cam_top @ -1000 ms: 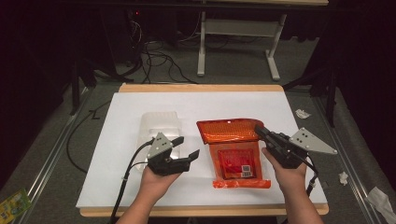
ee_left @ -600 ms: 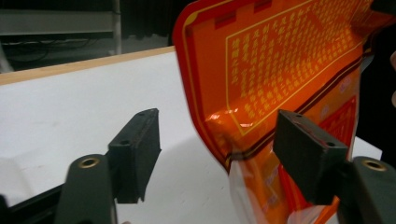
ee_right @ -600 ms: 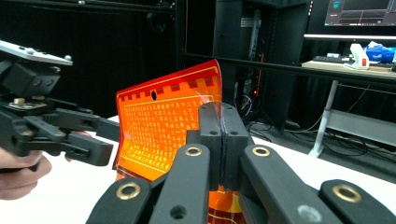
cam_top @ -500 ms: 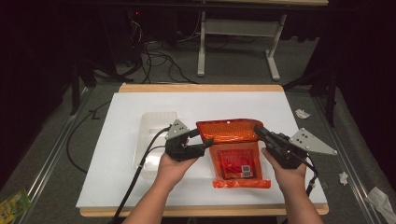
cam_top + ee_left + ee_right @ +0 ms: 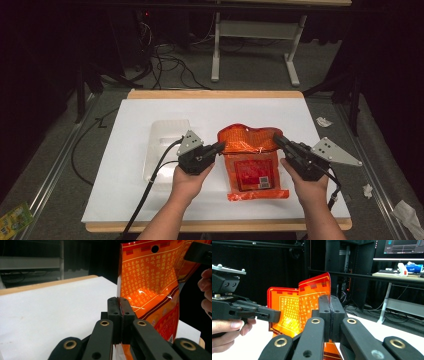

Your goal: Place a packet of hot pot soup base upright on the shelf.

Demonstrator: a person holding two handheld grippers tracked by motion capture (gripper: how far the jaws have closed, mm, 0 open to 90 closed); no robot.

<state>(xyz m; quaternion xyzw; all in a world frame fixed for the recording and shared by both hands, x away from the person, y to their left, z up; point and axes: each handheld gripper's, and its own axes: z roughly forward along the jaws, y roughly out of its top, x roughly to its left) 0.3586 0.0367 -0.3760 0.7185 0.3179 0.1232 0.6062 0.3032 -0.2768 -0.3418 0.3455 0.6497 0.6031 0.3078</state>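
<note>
Since the earlier frame the left gripper [image 5: 220, 146] has travelled from the lower middle of the high view, over the clear plastic tray [image 5: 167, 137], up and rightward to the left top corner of the orange pouch [image 5: 252, 160], and its fingers have just been closing, with the pouch's edge between them. In the left gripper view those fingers [image 5: 114, 312] stand pressed together on the pouch's [image 5: 147, 285] side seam, which rises upright from them (a round hang hole shows near its top edge). The right gripper [image 5: 278, 140] sits at the pouch's right top corner, centre right in the high view; in the right gripper view its fingers [image 5: 337, 315] are clamped flat on the pouch [image 5: 312, 300] too. The pouch's lower part lies on the white desk [image 5: 125, 200], right of centre, its mouth lifted between both grippers.
</note>
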